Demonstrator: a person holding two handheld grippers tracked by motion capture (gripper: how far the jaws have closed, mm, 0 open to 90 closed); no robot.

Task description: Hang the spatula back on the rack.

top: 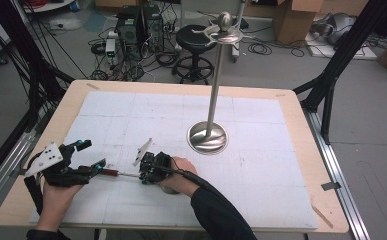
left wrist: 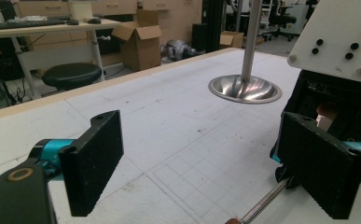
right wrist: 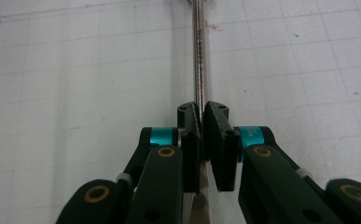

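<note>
The right gripper [right wrist: 201, 123] is pinching the screwdriver [right wrist: 198, 56] by its shaft; the left gripper [left wrist: 206, 163] is waiting, jaws spread. Next comes lifting it level, I'd say.

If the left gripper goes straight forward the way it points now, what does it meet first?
Probably the right gripper: it sits close ahead, by the left gripper's right-hand jaw, shut on the screwdriver whose shaft runs between them. Dead centre looks free across the table; the steel stand is farther, though depth is unclear.

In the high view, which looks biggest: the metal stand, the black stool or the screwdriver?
1. Metal stand, tallest by far.
2. Black stool, though it sits farther back, so it may look smaller than it is.
3. Screwdriver, a thin short rod.
</note>
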